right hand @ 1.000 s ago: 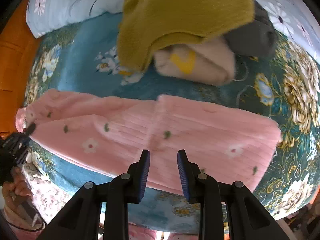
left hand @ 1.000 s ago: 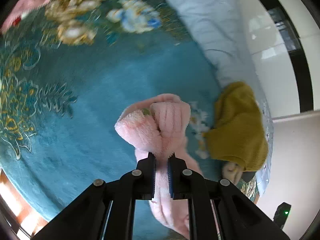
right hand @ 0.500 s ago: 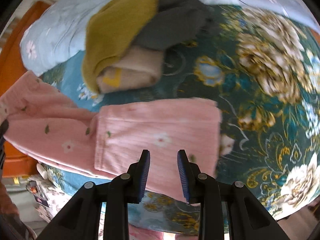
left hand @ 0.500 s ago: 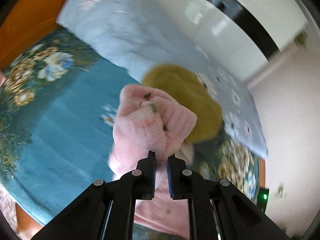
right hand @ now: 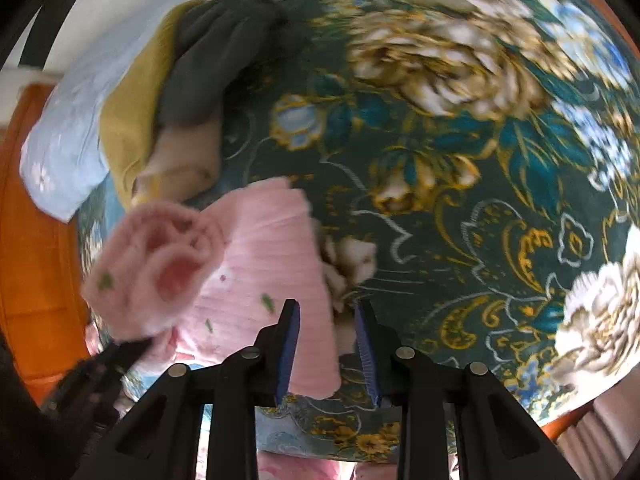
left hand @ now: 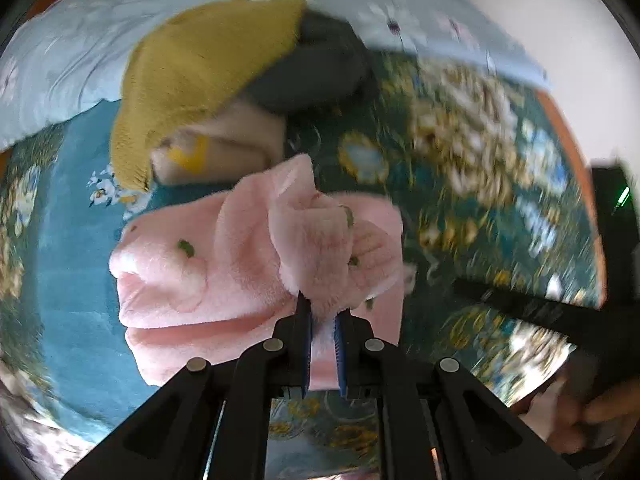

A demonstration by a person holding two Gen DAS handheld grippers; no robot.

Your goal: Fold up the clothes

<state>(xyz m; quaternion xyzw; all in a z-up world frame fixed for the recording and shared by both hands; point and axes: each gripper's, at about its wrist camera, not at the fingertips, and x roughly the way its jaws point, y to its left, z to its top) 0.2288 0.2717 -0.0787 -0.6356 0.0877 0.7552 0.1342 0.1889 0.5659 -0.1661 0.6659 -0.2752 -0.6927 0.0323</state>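
Left wrist view: left hand-held gripper (left hand: 322, 322) is clamped on a bunched end of the pink fleece garment (left hand: 248, 264), jaws nearly closed with fabric pinched between the blue pads. The fleece is fluffy and ribbed, with small green leaf motifs; the rest of it lies doubled over on the bed's teal floral bedspread (left hand: 68, 240). Just behind it sits a pile: mustard knit sweater (left hand: 208, 68) on top, dark grey garment (left hand: 320, 68) beside it, beige garment (left hand: 240, 140) with a yellow mark underneath. Pale blue floral quilt (left hand: 60, 68) runs along the far edge. A hand (left hand: 596, 420) shows at lower right. No readable writing; the frame is motion-blurred.

Right wrist view: right hand-held gripper (right hand: 326, 344) has its jaws parted and opening. The ribbed pink edge passes between them, pads not pressing on it. The garment (right hand: 272, 264) lies flat on the bedspread (right hand: 460, 160), which is dark teal with gold and white peonies. The left gripper (right hand: 120, 356) holds the bunched pink end up at the left. The same pile shows at upper left, and an orange wooden bed frame (right hand: 36, 240) at the left edge.
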